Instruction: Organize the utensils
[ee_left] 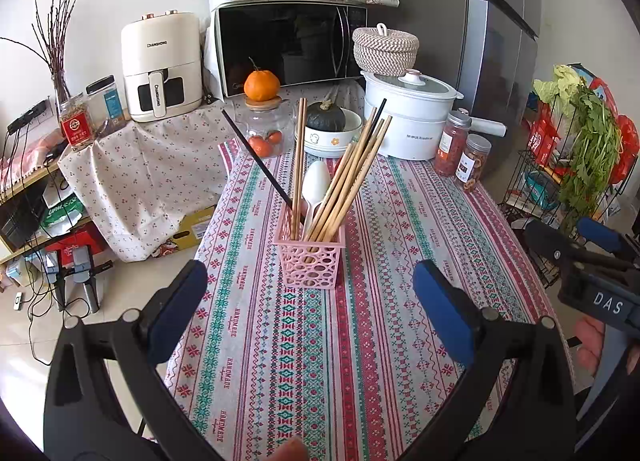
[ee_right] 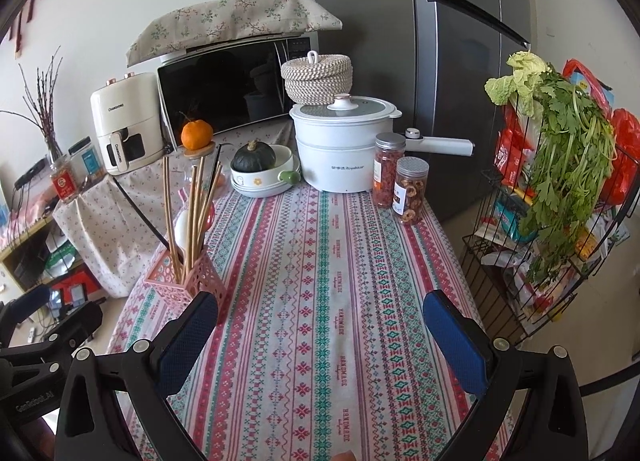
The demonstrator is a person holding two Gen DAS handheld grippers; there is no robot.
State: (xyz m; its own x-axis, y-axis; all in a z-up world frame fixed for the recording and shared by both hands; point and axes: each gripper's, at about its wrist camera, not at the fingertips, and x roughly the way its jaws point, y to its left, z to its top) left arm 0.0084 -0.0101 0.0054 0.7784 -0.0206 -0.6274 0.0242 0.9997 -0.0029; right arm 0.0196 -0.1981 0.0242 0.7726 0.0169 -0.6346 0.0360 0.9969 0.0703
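Observation:
A pink perforated utensil holder [ee_left: 313, 259] [ee_right: 185, 279] stands upright on the patterned tablecloth [ee_left: 360, 341]. Several wooden chopsticks [ee_left: 348, 177] [ee_right: 196, 213], a black chopstick [ee_left: 260, 161] and a white spoon [ee_left: 315, 187] stick out of it. My left gripper [ee_left: 310, 281] is open just in front of the holder, nothing between its blue pads. In the right wrist view my right gripper [ee_right: 320, 313] is open over bare cloth, with the holder to its left. The right gripper [ee_left: 592, 245] also shows at the right edge of the left wrist view.
A white electric pot [ee_right: 344, 141], a bowl with a dark squash [ee_right: 260, 169] and two snack jars [ee_right: 400, 185] stand at the table's far end. Behind are a microwave [ee_left: 288, 45] and an air fryer [ee_left: 162, 65]. A wire rack with greens [ee_right: 560, 181] stands right of the table.

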